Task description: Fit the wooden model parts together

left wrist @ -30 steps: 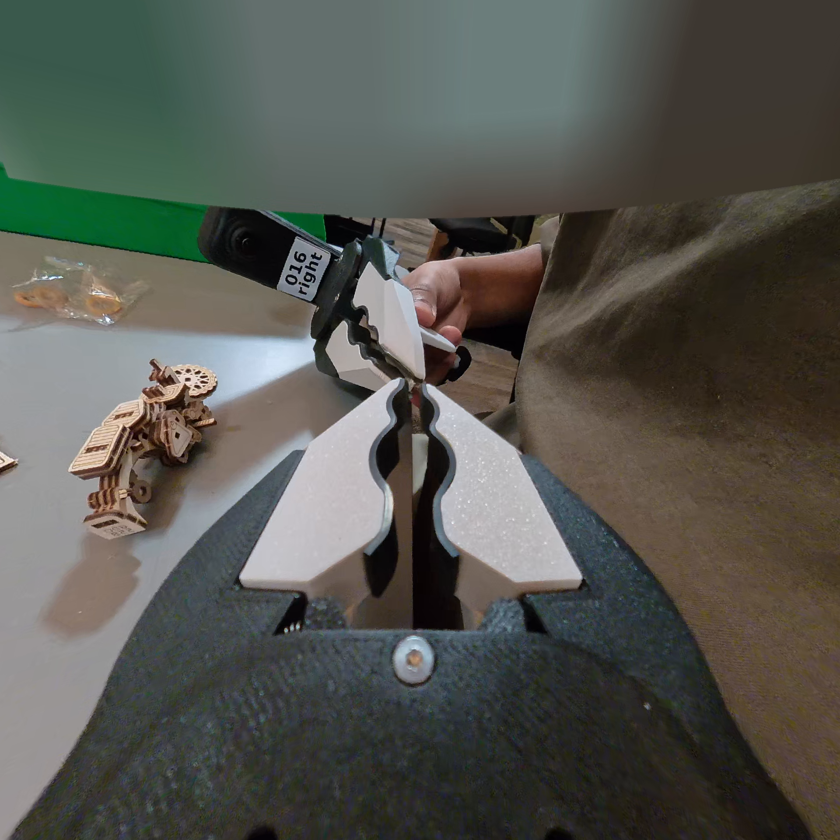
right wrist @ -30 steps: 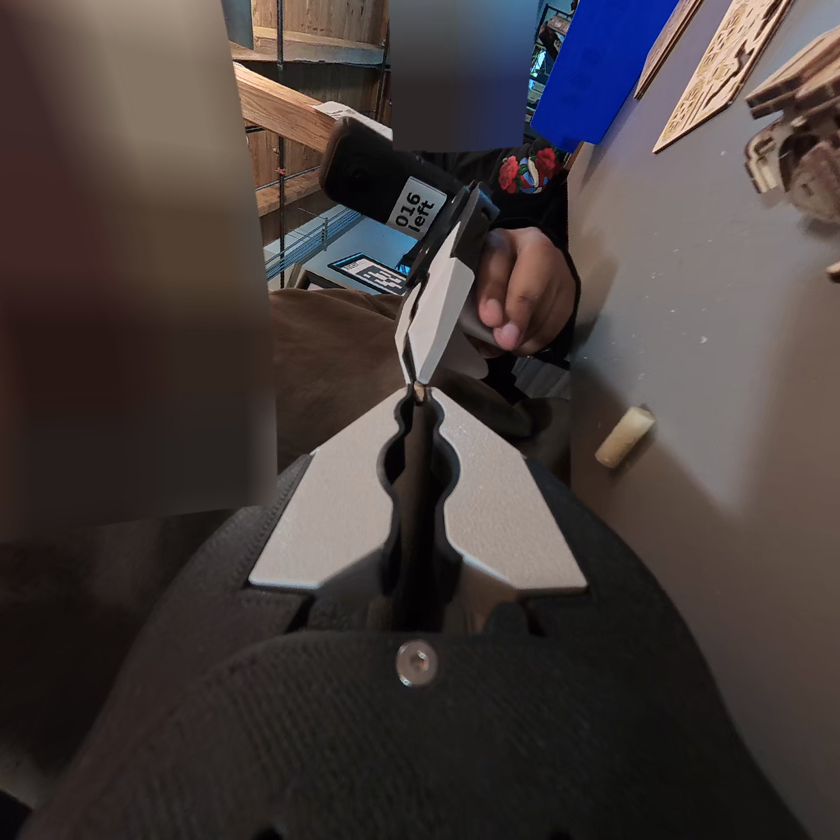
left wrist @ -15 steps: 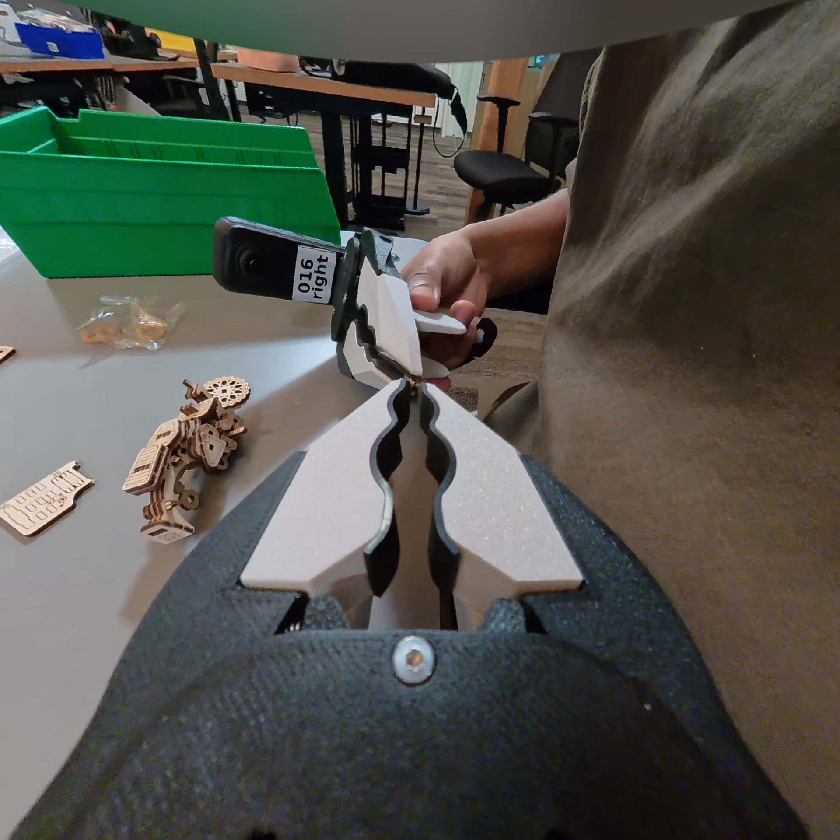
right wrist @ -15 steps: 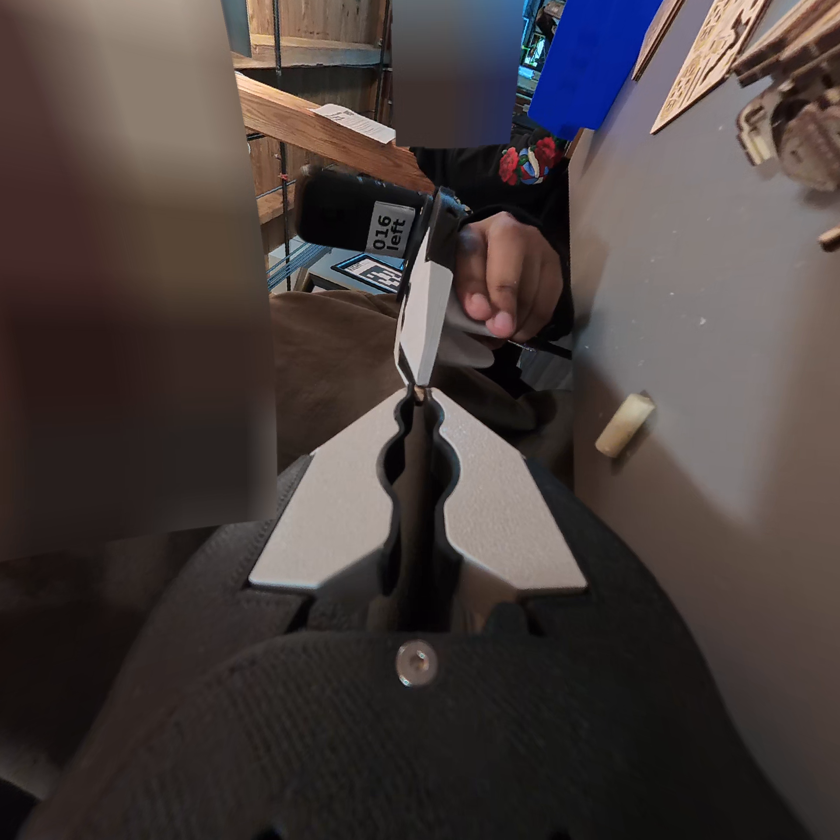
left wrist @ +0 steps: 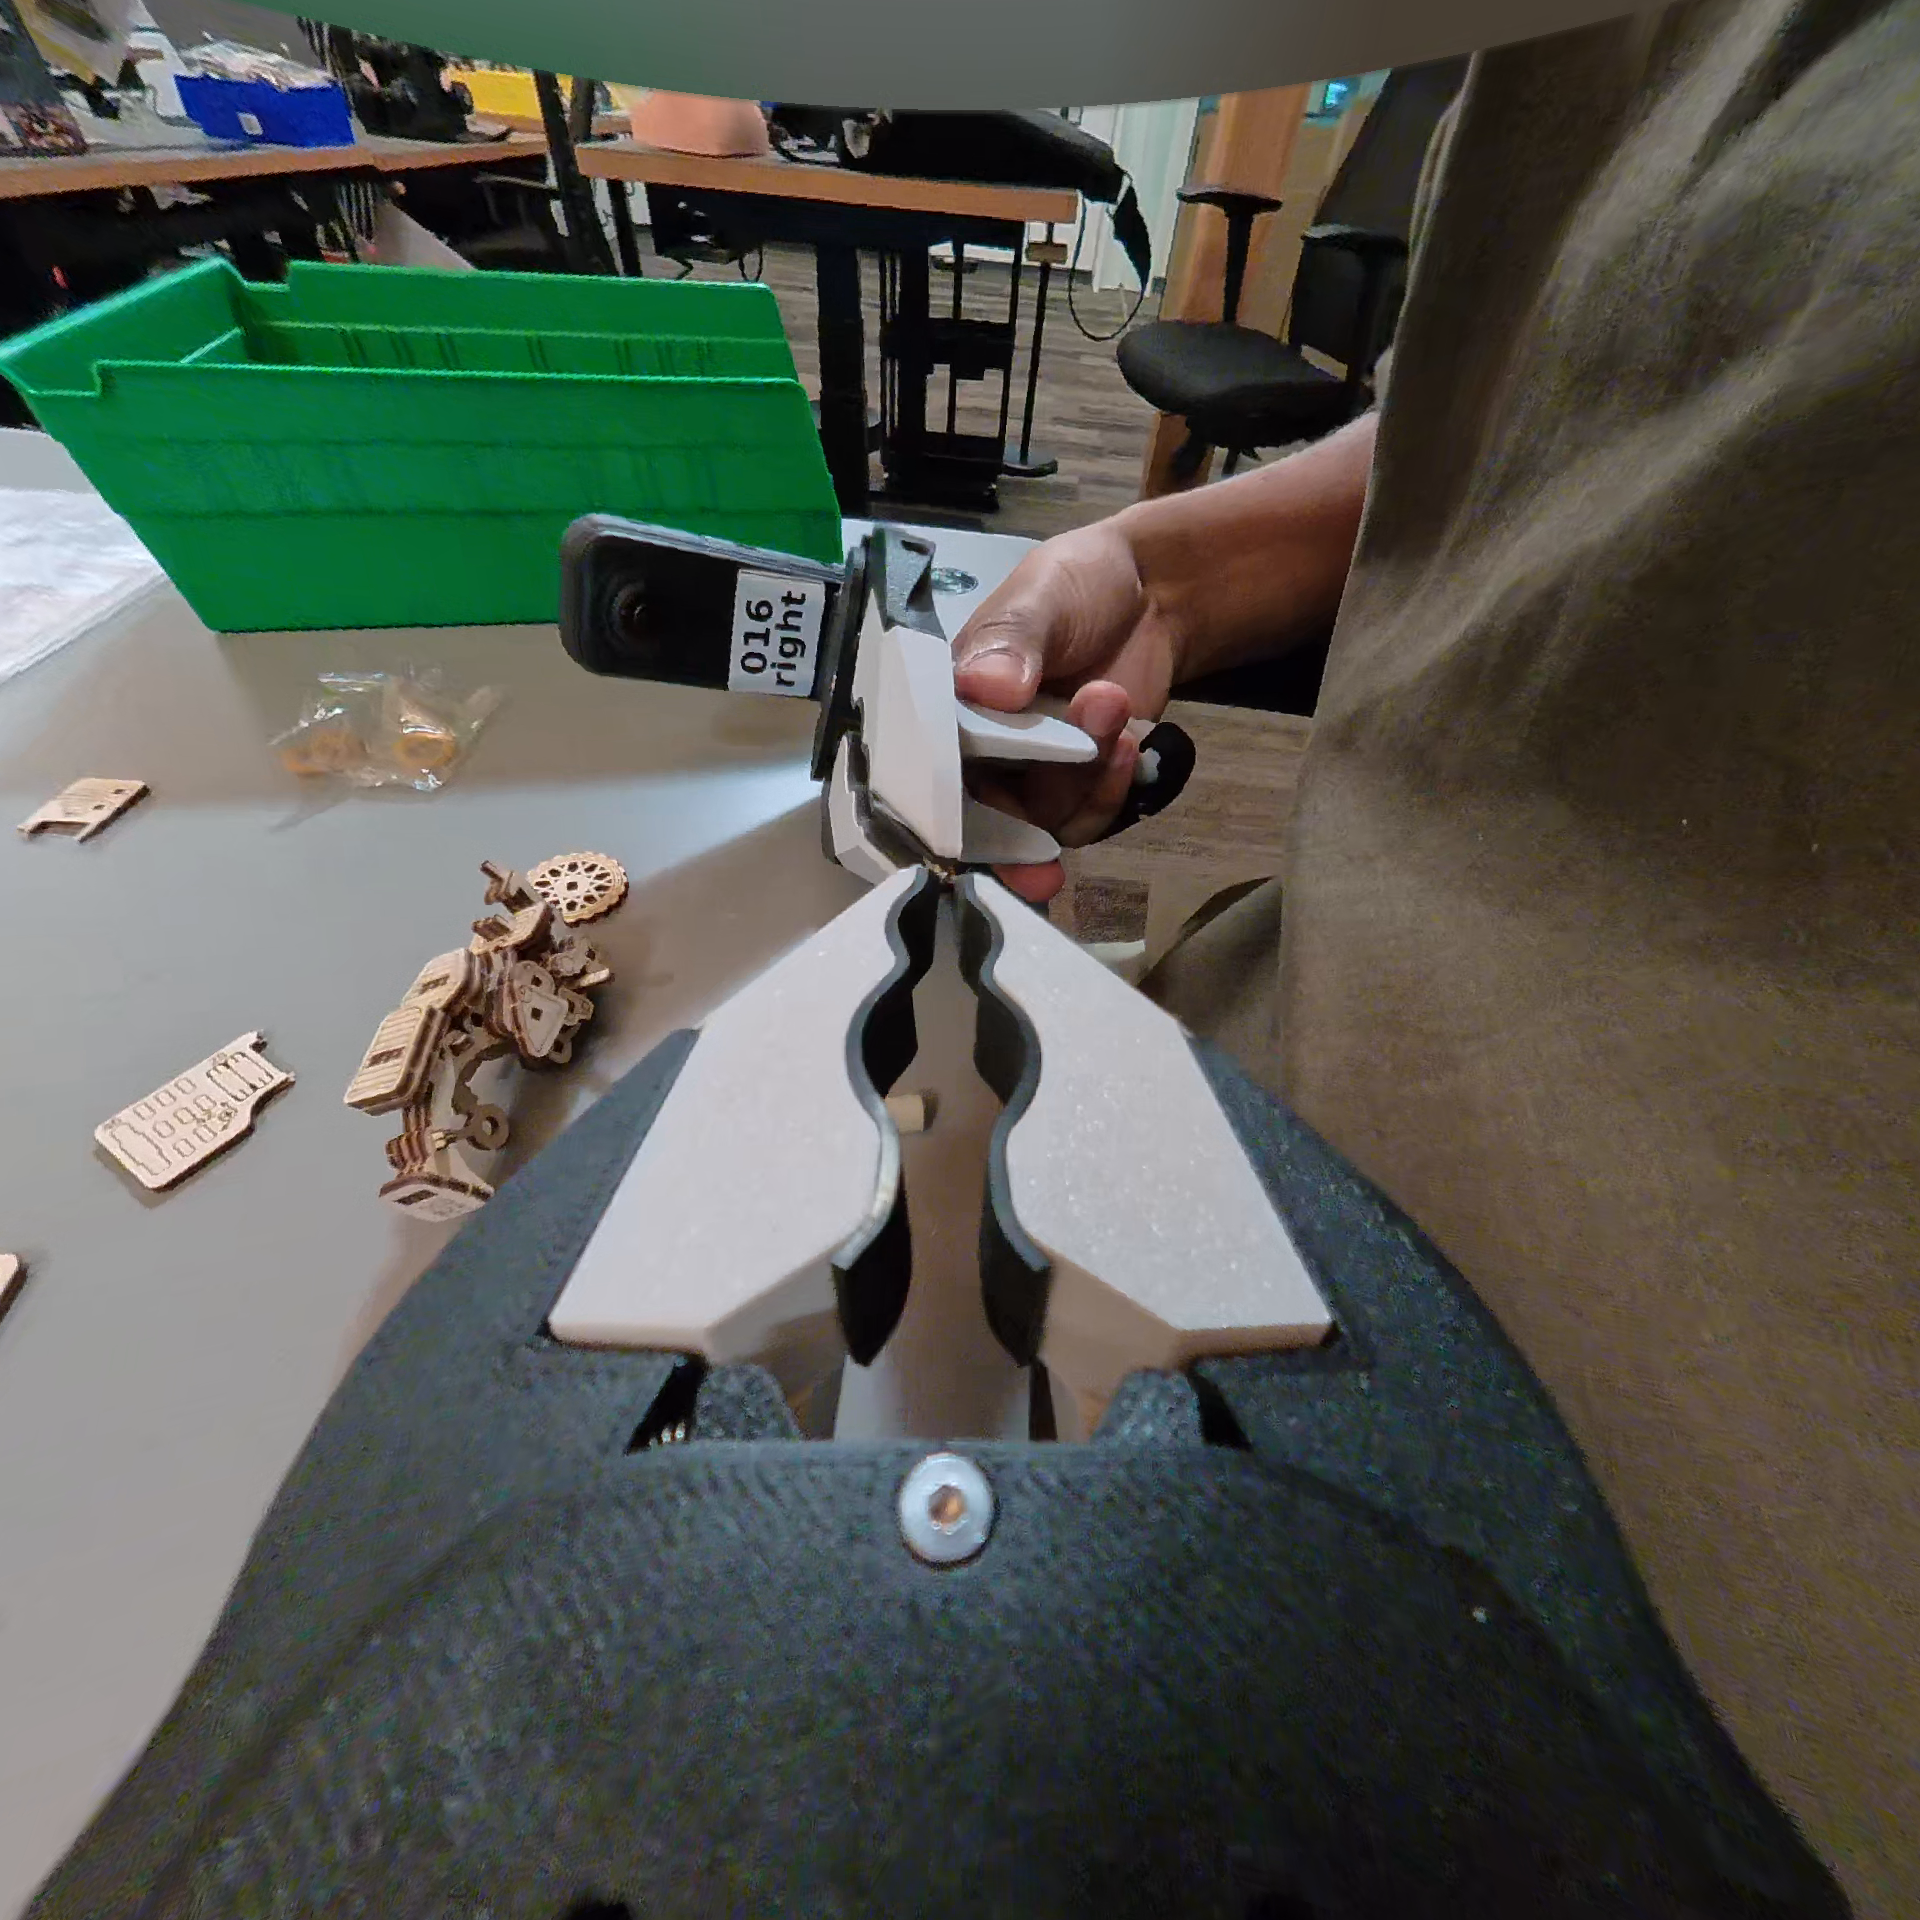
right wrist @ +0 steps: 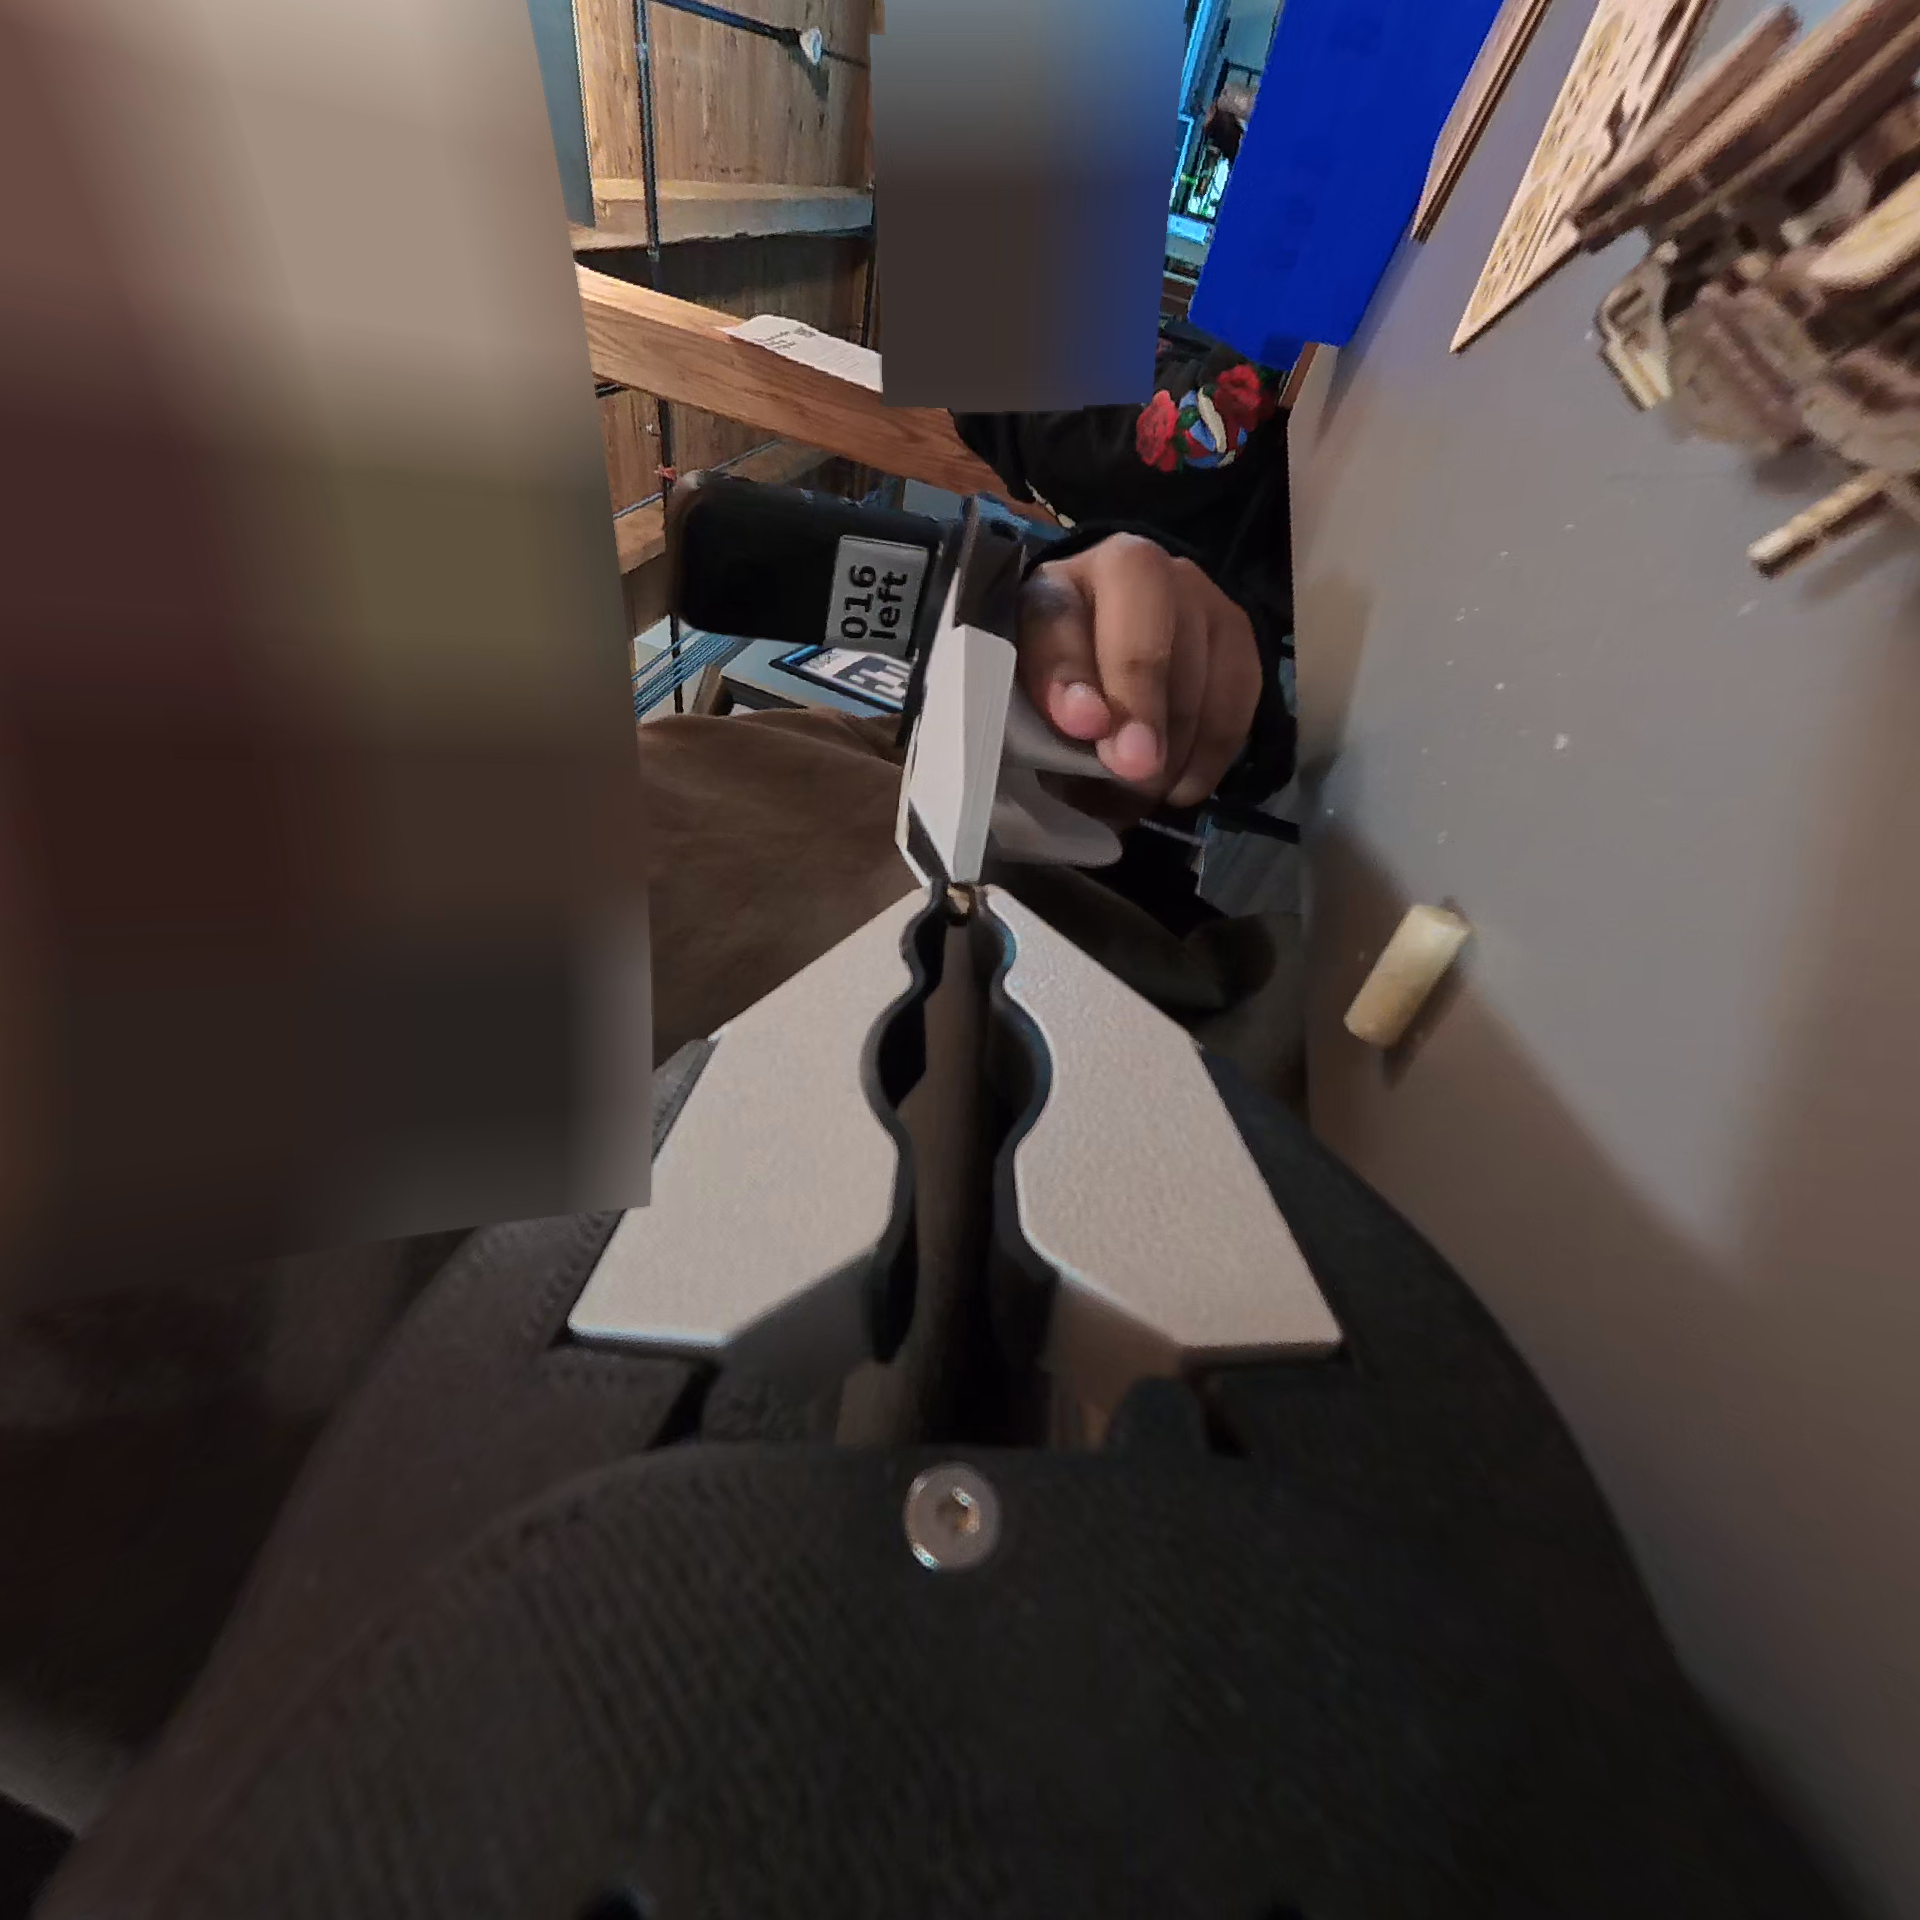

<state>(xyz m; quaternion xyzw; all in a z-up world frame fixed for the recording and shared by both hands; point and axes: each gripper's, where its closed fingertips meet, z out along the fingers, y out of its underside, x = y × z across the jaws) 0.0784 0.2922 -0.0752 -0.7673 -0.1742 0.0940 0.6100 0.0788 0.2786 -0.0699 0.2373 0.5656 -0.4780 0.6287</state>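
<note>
My left gripper [left wrist: 942,881] and my right gripper [right wrist: 961,906] meet tip to tip above the table's near edge, in front of the person's body. Each is shut on a tiny wooden part [right wrist: 961,900], which shows as a brown speck [left wrist: 940,871] where the tips touch. I cannot tell whether it is one piece or two. The right gripper [left wrist: 902,831] comes in from above in the left wrist view, and the left gripper [right wrist: 948,852] does the same in the right wrist view. A partly built wooden model [left wrist: 478,1018] lies on the grey table [left wrist: 208,1351].
A short pale peg [right wrist: 1403,971] lies on the table near the edge. Flat wooden parts [left wrist: 192,1107], a clear bag of parts [left wrist: 379,727] and a green bin [left wrist: 436,447] are further out. The person's brown shirt [left wrist: 1610,935] fills the right side.
The left gripper has tilted up and drawn back, so more of the table, the green bin and the room show. Both grippers stay shut with their tips together.
</note>
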